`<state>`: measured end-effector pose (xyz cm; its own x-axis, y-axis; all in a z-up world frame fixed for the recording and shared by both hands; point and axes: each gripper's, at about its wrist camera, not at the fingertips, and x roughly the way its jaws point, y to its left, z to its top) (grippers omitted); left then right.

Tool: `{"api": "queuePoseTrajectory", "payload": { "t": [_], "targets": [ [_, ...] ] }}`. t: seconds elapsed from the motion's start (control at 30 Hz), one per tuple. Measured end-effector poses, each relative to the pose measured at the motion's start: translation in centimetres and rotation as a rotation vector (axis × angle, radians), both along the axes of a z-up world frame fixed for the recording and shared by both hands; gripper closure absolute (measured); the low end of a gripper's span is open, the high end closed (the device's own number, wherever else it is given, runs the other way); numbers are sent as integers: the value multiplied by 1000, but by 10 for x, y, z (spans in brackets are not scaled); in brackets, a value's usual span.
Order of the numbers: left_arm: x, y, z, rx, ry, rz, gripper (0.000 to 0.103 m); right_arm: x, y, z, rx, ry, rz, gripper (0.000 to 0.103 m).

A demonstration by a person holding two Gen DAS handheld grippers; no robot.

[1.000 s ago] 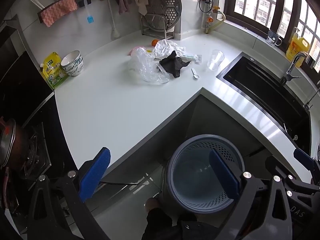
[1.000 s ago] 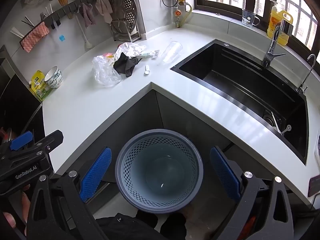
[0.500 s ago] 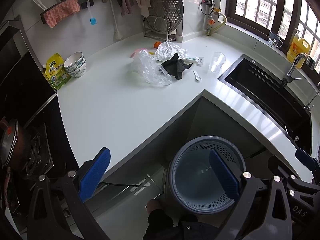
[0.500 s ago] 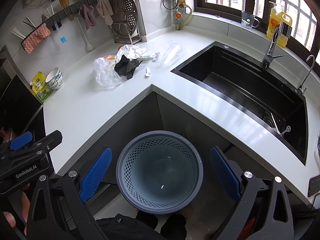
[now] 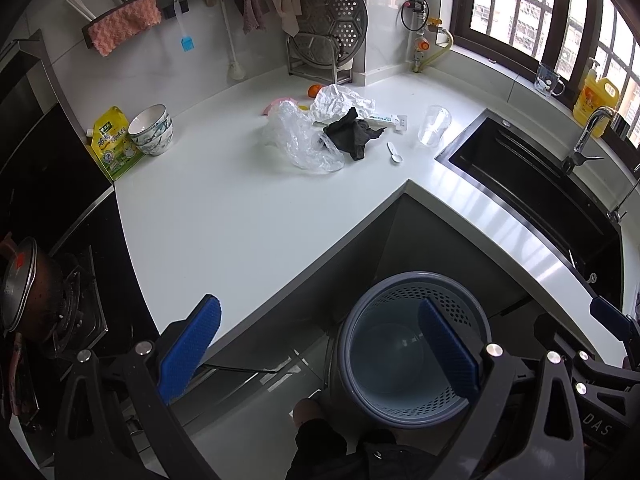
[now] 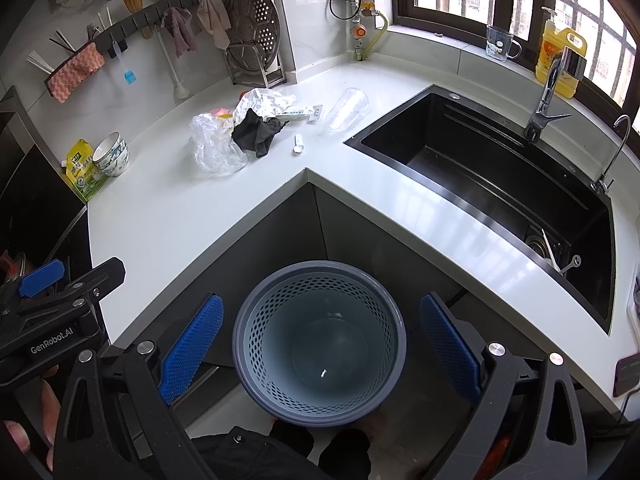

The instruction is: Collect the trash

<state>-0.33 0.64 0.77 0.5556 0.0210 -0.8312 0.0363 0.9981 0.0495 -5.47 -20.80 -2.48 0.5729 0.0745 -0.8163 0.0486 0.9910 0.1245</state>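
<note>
Currently, in the left wrist view, the left hand-held gripper (image 5: 318, 354) is hovering with its blue pads spread wide apart, gripping nothing, above the near edge of the white table (image 5: 208, 216). Far across the table, a clear plastic bag (image 5: 298, 140), a black cloth (image 5: 352, 132), a crumpled white wrapper (image 5: 340, 102), a small white spoon (image 5: 394, 154) and a clear cup (image 5: 434, 126) lying on its side are sitting close together. A grey perforated bin (image 5: 412, 344) is standing on the floor, near right.

In the right wrist view, the right hand-held gripper (image 6: 320, 346) is also hanging wide apart and empty, directly over the bin (image 6: 320, 344). The trash pile is lying far left on the table (image 6: 168, 216), with the bag (image 6: 214, 146) leftmost, and the black sink (image 6: 492, 176) is sitting to the right.
</note>
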Motion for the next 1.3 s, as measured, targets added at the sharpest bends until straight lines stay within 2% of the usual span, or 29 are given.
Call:
{"api": "queuePoseTrajectory", "payload": {
  "t": [1.3],
  "targets": [
    [1, -5, 1, 3, -3, -5, 6, 6, -4, -1, 2, 3, -3, 9]
  ]
}}
